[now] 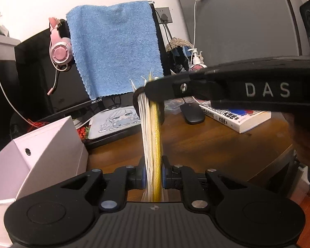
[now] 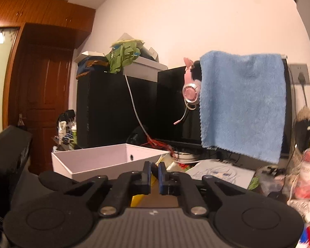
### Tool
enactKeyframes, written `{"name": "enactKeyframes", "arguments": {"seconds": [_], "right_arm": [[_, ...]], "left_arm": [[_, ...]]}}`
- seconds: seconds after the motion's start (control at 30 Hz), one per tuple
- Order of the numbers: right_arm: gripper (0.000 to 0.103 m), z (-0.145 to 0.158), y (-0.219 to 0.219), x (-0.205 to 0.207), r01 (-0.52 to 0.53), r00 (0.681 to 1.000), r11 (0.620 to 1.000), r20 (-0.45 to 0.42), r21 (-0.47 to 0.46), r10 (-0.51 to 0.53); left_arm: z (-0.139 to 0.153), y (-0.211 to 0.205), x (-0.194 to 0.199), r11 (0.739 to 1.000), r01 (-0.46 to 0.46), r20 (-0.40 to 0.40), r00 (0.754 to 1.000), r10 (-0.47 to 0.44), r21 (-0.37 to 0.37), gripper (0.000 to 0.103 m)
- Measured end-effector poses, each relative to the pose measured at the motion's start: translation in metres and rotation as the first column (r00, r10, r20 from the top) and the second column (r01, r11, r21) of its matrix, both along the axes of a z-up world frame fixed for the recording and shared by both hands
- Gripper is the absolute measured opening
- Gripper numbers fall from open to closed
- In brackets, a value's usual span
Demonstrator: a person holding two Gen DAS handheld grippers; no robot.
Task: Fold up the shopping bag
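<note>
The shopping bag (image 1: 153, 128) is a flat stack of white and yellow layers seen edge-on, stretched above the wooden desk (image 1: 217, 150). My left gripper (image 1: 154, 173) is shut on its near end, blue pads pressed on both sides. My right gripper (image 1: 143, 92), a black arm marked DAS, comes in from the right and clamps the far end. In the right wrist view my right gripper (image 2: 154, 174) has its blue pads nearly together, with a yellow part of the bag (image 2: 137, 199) showing just below the fingers.
An open white box (image 1: 41, 150) stands at the left. Behind are a monitor draped with a blue towel (image 1: 115, 47), a pink headset (image 1: 60, 51), a printed mouse pad (image 1: 113, 122), a black mouse (image 1: 192, 113) and a book (image 1: 237, 117). A pump bottle (image 2: 309, 165) stands at the right.
</note>
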State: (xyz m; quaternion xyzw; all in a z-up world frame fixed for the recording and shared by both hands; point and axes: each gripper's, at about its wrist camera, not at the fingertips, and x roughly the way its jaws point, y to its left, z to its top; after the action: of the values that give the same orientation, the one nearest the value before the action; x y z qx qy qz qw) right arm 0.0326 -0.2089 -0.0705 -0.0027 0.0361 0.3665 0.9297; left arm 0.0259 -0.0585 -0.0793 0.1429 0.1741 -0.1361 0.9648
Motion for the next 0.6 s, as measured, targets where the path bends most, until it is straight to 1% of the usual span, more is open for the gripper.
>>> {"name": "enactKeyframes", "arguments": {"seconds": [0.17, 0.23, 0.27, 0.3, 0.33, 0.37, 0.4, 0.43, 0.47, 0.5, 0.53, 0.57, 0.6], "right_arm": [[0.006, -0.004, 0.000, 0.003, -0.028, 0.998, 0.999, -0.053, 0.022, 0.030], [0.006, -0.005, -0.005, 0.006, -0.042, 0.996, 0.998, -0.080, 0.051, 0.046], [0.008, -0.005, -0.008, 0.007, -0.047, 0.994, 0.996, -0.091, 0.072, 0.054], [0.011, -0.005, -0.014, 0.008, -0.049, 0.993, 0.992, -0.100, 0.120, 0.062], [0.011, -0.005, -0.023, 0.009, -0.051, 0.991, 0.980, -0.111, 0.192, 0.073], [0.017, -0.006, -0.032, 0.010, -0.050, 0.989, 0.963, -0.123, 0.266, 0.086], [0.034, -0.007, -0.042, 0.012, -0.045, 0.986, 0.940, -0.137, 0.339, 0.097], [0.043, -0.009, -0.052, 0.015, -0.036, 0.981, 0.913, -0.159, 0.407, 0.110], [0.060, -0.011, -0.062, 0.019, -0.026, 0.975, 0.883, -0.183, 0.469, 0.126], [0.068, -0.013, -0.071, 0.022, -0.016, 0.968, 0.856, -0.206, 0.517, 0.143], [0.072, -0.015, -0.077, 0.026, -0.007, 0.961, 0.835, -0.228, 0.551, 0.159], [0.082, -0.017, -0.083, 0.029, 0.004, 0.952, 0.812, -0.250, 0.584, 0.175], [0.084, -0.018, -0.087, 0.032, 0.011, 0.944, 0.797, -0.270, 0.604, 0.191]], "left_arm": [[0.001, 0.004, 0.001, 0.999, 0.005, -0.013, 1.000, -0.005, -0.032, 0.013], [0.002, 0.010, 0.001, 0.996, 0.030, -0.023, 0.999, -0.032, -0.078, 0.013], [0.004, 0.015, 0.001, 0.992, 0.049, -0.029, 0.998, -0.053, -0.117, 0.013], [0.007, 0.022, 0.001, 0.985, 0.067, -0.032, 0.997, -0.073, -0.160, 0.013], [0.009, 0.027, 0.001, 0.977, 0.082, -0.033, 0.995, -0.091, -0.198, 0.013], [0.012, 0.034, 0.001, 0.966, 0.100, -0.035, 0.993, -0.111, -0.240, 0.013], [0.014, 0.041, 0.000, 0.952, 0.118, -0.039, 0.990, -0.134, -0.284, 0.013], [0.017, 0.049, 0.000, 0.930, 0.146, -0.046, 0.984, -0.171, -0.336, 0.013], [0.020, 0.057, 0.001, 0.902, 0.179, -0.054, 0.975, -0.217, -0.394, 0.013], [0.021, 0.064, 0.001, 0.866, 0.208, -0.059, 0.963, -0.263, -0.455, 0.013], [0.022, 0.069, 0.002, 0.834, 0.230, -0.062, 0.952, -0.299, -0.502, 0.013], [0.023, 0.072, 0.002, 0.809, 0.245, -0.062, 0.943, -0.327, -0.533, 0.013], [0.023, 0.075, 0.002, 0.783, 0.260, -0.061, 0.934, -0.353, -0.565, 0.013]]}}
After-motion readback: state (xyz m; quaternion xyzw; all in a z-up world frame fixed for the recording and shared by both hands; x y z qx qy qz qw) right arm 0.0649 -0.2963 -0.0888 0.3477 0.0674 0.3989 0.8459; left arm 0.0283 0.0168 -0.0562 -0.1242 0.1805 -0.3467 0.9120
